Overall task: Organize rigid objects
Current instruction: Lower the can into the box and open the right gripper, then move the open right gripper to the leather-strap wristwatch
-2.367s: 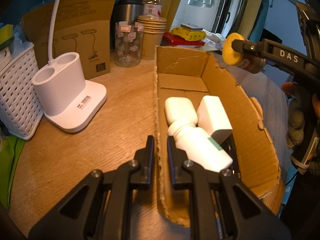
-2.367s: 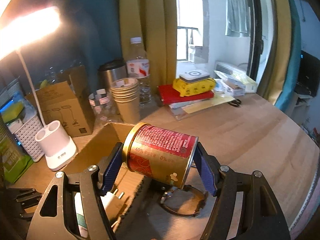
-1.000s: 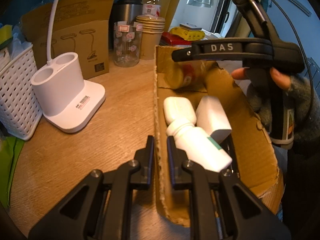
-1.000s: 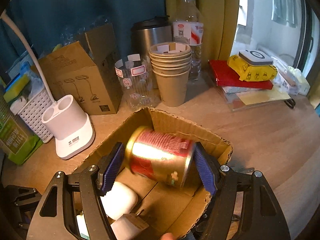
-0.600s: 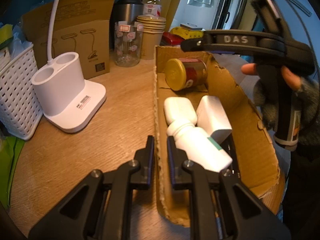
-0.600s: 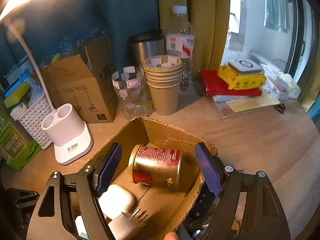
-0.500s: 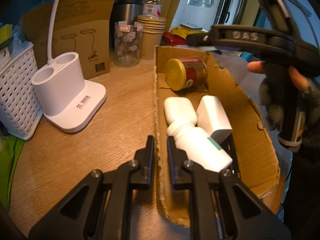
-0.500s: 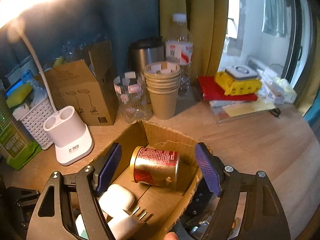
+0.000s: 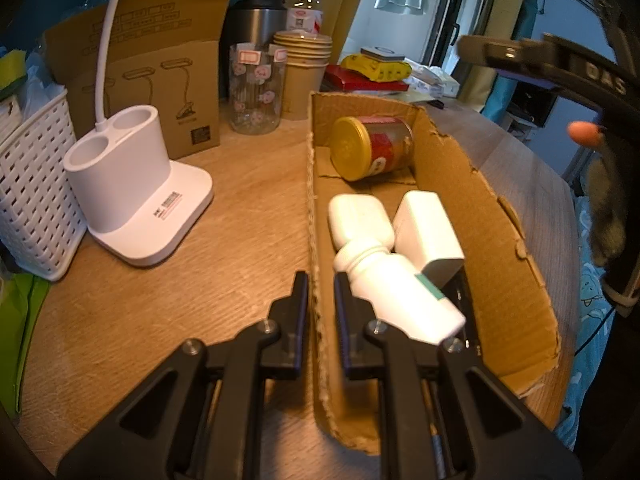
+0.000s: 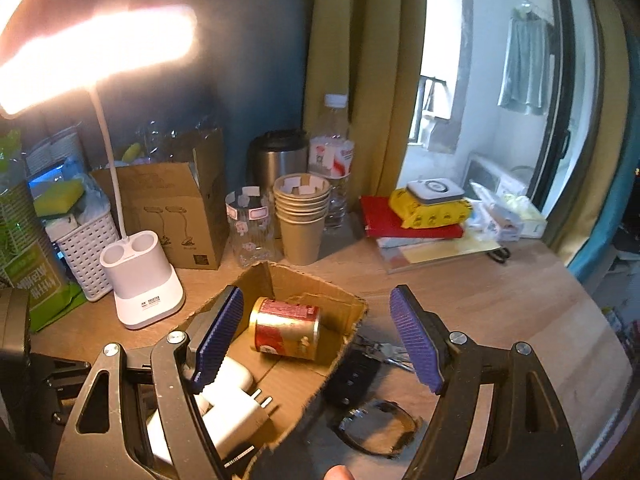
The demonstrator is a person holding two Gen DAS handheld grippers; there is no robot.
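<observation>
An open cardboard box (image 9: 500, 216) lies on the wooden table. At its far end a red and gold can (image 9: 372, 148) rests on its side. Nearer are a white case (image 9: 360, 220), a white charger (image 9: 430, 232) and a white bottle (image 9: 400, 296). My left gripper (image 9: 321, 280) is shut on the box's left wall. My right gripper (image 10: 316, 292) hangs open and empty above the box, with the can (image 10: 286, 334) below and between its blue pads (image 10: 218, 336), clear of them.
A white lamp base (image 9: 132, 184), white basket (image 9: 32, 200), lamp carton (image 9: 152, 80), glass jar (image 9: 256, 92) and stacked paper cups (image 9: 306, 72) crowd the far left. Keys (image 10: 384, 352), a black fob (image 10: 352, 380) and a black ring (image 10: 376, 432) lie right of the box.
The right gripper carried the can over the box, let it go at the far end, opened and drew back upward. The left gripper kept still on the box wall.
</observation>
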